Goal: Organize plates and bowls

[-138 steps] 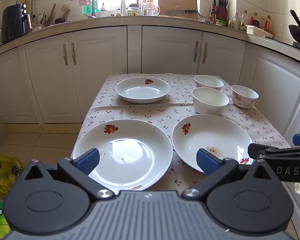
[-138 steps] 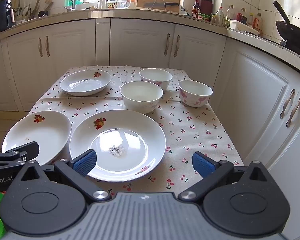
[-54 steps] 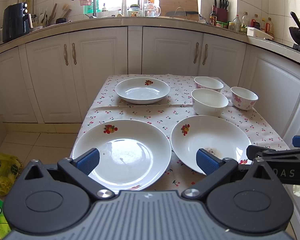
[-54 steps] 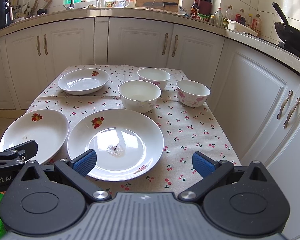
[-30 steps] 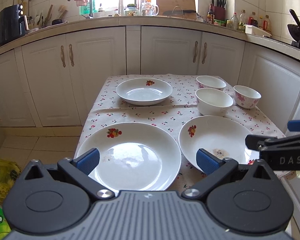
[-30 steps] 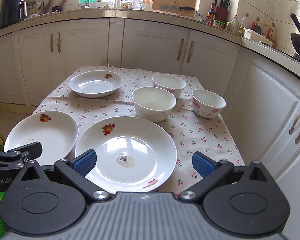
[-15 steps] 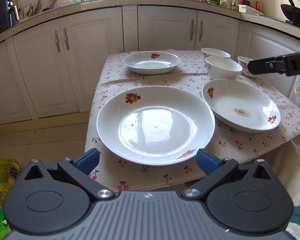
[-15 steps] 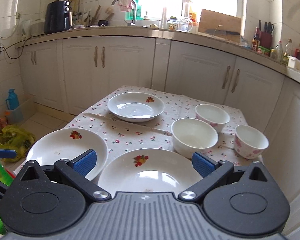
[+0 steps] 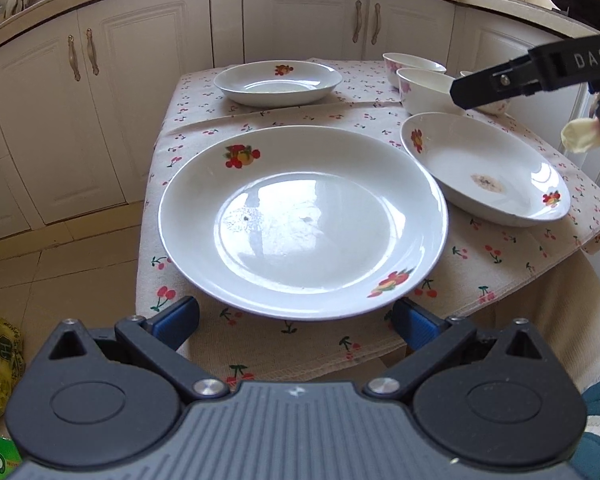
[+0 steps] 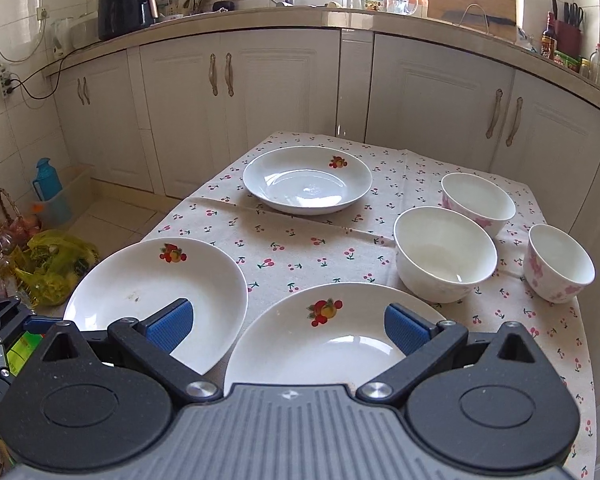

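Note:
Three white plates with fruit prints lie on the cherry-print tablecloth (image 9: pixel 339 108). The large near-left plate (image 9: pixel 303 220) also shows in the right wrist view (image 10: pixel 156 292). The near-right plate (image 9: pixel 483 168) lies below my right gripper (image 10: pixel 288 326), which is open and empty. The far plate (image 10: pixel 307 180) sits at the back. Three bowls stand at the right: a plain white one (image 10: pixel 445 252) and two pink-flowered ones (image 10: pixel 477 200) (image 10: pixel 559 268). My left gripper (image 9: pixel 296 320) is open and empty, low at the near rim of the large plate.
White kitchen cabinets (image 10: pixel 260 80) surround the table. Yellow bags (image 10: pixel 56 264) and a blue bottle (image 10: pixel 46 176) are on the floor at the left. The table's near edge drops off right under my left gripper.
My left gripper has moved forward and down to the large plate's near rim. My right gripper has risen and moved forward over the near-right plate, tilting toward the bowls.

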A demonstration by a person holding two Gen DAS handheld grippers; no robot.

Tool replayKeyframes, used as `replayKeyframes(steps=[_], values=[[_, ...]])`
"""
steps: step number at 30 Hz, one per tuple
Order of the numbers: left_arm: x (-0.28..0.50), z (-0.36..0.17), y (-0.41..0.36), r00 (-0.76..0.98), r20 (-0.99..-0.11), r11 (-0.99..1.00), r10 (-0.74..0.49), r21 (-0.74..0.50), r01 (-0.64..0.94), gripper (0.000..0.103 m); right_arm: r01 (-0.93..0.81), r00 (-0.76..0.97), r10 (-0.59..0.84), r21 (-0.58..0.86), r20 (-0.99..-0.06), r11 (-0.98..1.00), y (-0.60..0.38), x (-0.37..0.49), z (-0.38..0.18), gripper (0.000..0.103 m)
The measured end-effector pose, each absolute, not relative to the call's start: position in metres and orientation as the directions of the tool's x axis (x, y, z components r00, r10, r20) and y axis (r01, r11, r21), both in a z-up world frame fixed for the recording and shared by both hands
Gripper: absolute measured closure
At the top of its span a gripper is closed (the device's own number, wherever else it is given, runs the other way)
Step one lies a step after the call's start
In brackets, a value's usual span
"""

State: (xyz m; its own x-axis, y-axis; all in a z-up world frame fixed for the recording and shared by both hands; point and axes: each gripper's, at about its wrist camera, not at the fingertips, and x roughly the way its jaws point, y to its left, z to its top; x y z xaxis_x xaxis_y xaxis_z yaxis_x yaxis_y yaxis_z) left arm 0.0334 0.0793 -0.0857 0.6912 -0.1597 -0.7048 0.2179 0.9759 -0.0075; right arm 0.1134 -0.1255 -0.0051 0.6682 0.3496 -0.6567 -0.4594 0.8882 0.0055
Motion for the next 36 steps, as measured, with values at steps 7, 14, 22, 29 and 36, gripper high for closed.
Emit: replayKeyframes(steps=[7,14,22,29,36], values=[[0.047,-0.085,0.083,0.663,-0.724,0.969,-0.189,-0.028,0.246,0.0,-0.513,0.631,0.394,0.022,-0.669,0.858,-0.114,0.129,-0.007,0.0],[0.044,-0.086,0.085,0.671,-0.712,0.965,-0.205,-0.03,0.262,0.0,-0.585,0.559,0.457,0.062,-0.692,0.809,-0.099,0.15,-0.006,0.0],[0.038,-0.089,0.089,0.695,-0.68,0.957,-0.234,-0.033,0.289,0.0,-0.69,0.422,0.532,0.12,-0.734,0.713,-0.074,0.176,-0.013,0.0],[0.037,-0.087,0.09,0.697,-0.679,0.955,-0.231,-0.023,0.295,0.0,-0.748,0.295,0.532,0.155,-0.794,0.645,-0.055,0.2,-0.032,0.0],[0.039,-0.082,0.092,0.691,-0.683,0.937,-0.234,0.03,0.348,0.001,-0.794,0.214,0.533,0.172,-0.818,0.583,-0.039,0.212,-0.043,0.008]])
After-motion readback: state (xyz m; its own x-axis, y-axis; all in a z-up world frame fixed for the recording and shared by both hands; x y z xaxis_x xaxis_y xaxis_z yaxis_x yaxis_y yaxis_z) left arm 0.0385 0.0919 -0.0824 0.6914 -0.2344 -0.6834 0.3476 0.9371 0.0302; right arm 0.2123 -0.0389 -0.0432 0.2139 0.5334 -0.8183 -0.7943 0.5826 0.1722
